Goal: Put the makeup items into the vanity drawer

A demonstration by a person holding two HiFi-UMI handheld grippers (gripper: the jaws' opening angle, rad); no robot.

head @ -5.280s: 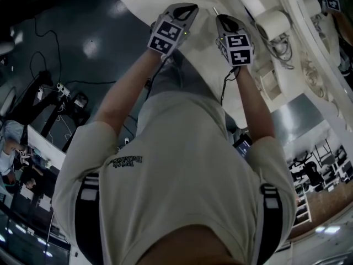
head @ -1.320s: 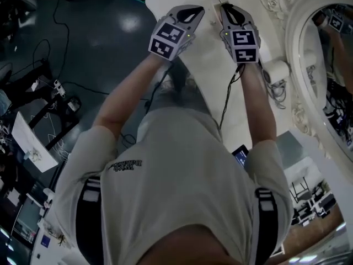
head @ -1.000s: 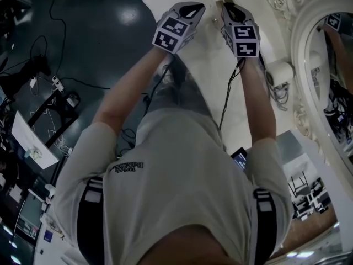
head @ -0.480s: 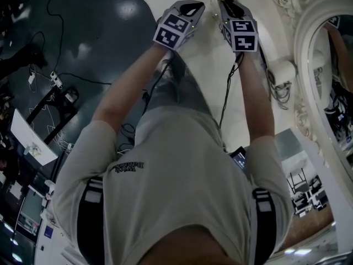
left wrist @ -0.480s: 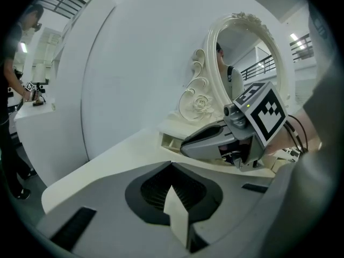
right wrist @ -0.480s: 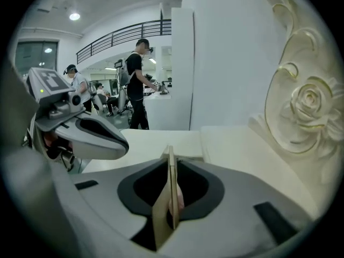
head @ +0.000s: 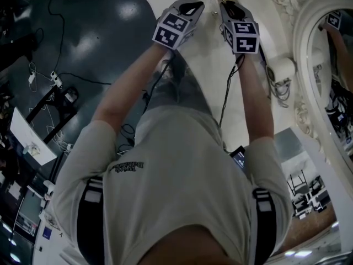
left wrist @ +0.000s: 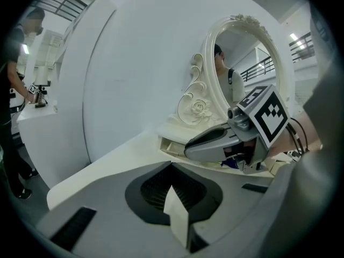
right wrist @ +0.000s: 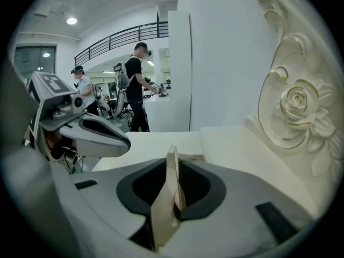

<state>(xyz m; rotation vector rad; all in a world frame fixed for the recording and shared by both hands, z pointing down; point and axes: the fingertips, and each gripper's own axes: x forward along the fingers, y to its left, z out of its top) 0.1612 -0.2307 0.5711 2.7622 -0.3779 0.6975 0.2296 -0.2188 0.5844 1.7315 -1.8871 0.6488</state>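
Two fingers of the right gripper have just been easing apart, a small pinkish makeup item seemingly loose between them over the open drawer. I'd widen fully, then lift straight out. The left gripper has its fingers together.

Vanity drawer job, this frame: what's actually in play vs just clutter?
In play: slightly open pale drawer; white vanity tabletop. No makeup items clearly visible.
Clutter: white cylindrical roll; tangled grey cables beside it; dark device with lit screen; black gear on the floor.
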